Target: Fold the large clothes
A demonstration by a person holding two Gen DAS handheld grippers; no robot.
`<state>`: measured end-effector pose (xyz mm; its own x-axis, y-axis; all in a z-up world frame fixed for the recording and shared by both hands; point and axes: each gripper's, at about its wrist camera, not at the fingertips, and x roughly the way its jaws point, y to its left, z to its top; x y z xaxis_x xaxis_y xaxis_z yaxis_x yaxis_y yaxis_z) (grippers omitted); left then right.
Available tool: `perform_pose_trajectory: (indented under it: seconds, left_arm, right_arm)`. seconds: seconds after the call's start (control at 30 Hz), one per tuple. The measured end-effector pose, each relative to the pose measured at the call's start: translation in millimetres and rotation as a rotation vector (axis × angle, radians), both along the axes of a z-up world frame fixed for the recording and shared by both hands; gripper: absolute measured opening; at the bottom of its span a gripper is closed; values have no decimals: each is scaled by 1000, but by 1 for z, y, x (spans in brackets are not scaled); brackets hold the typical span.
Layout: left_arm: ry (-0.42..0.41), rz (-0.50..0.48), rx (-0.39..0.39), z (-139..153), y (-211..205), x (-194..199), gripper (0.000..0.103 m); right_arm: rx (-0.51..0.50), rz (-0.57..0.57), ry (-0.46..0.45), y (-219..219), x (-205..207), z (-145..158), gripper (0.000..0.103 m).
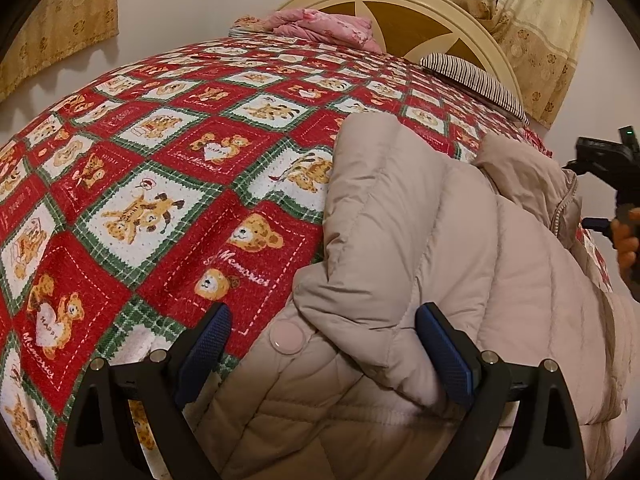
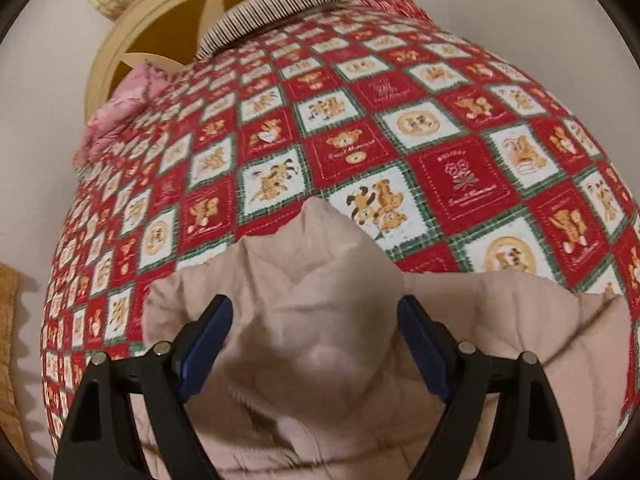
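Observation:
A large beige quilted puffer jacket [image 1: 440, 248] lies on a bed with a red, white and green teddy-bear bedspread [image 1: 160, 184]. A folded sleeve or flap lies across its body. My left gripper [image 1: 322, 322] is open just above the jacket's near edge, with a round snap button [image 1: 286, 338] between its blue-padded fingers [image 1: 206, 344]. In the right wrist view my right gripper [image 2: 314, 316] is open over the jacket [image 2: 320, 320], empty. The right gripper also shows at the left wrist view's right edge [image 1: 608, 184].
A cream and brown headboard [image 1: 400, 12] stands at the far end. A striped pillow [image 1: 476, 80] and a pink floral quilt [image 1: 324, 24] lie by it. Yellow patterned curtains [image 1: 536, 20] hang behind. Bare bedspread [image 2: 400, 140] stretches beyond the jacket.

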<state>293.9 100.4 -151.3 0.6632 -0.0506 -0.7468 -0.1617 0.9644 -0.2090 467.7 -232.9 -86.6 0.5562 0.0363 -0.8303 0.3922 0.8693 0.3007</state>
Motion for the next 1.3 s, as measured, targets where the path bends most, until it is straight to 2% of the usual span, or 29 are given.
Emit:
perform_pose_trajectory:
  seconds: [0.23,0.27,0.3,0.33,0.37,0.4,0.5,0.63,0.8,0.87,1.0,1.2,1.27,1.3]
  left_arm:
    - [-6,4,-7,0,1,1,94]
    - [-6,4,-7,0,0,1,94]
    - [-6,4,-6,0,0,1,94]
    - [-5,4,-6,0,0,1,94]
    - [-5,4,-6,0,1,1,94]
    - [-5,4,-6,0,1,1,94]
    - [-5,4,-7,0,1,1,94]
    - [-6,4,-8,0,0,1,94]
    - [-6,4,-7,0,0,1,94]
    - [-6,3,-8,0,0,1,94]
    - [-6,-3,-18,-1,0,1,96]
    - [-21,-27,-75,6,5,-6,96]
    - [-51,-83,-78,24,1,-11,96]
    - [-98,-118,-59,40,-6,-15,96]
  right_arm:
    - [-127,39,134,9,25,-18,84]
    - [-135,52,145,9,23,-20,73]
    - [-140,60,151,8,20,-20,54]
    - [-144,70,156,6,14,-19,45]
    - [-145,80,154,4,10,-17,33]
    - [-146,92,149,2,4,-14,26]
    - [-163,123,133,-6,-15,-6,18]
    - [-191,135,140,-23,-48,-7,14]
    - [-135,100,142,-52,-84,-35,12]
    - [-108,87,81,-58,-96,-51,10]
    - [-245,75,-102,-43,-113,-61,11]
    - [-261,45,-132,-43,-116,-59,13]
    - [-259,42,-136,-42,-115,-58,13]
    - [-260,43,-138,-41,-115,-57,14]
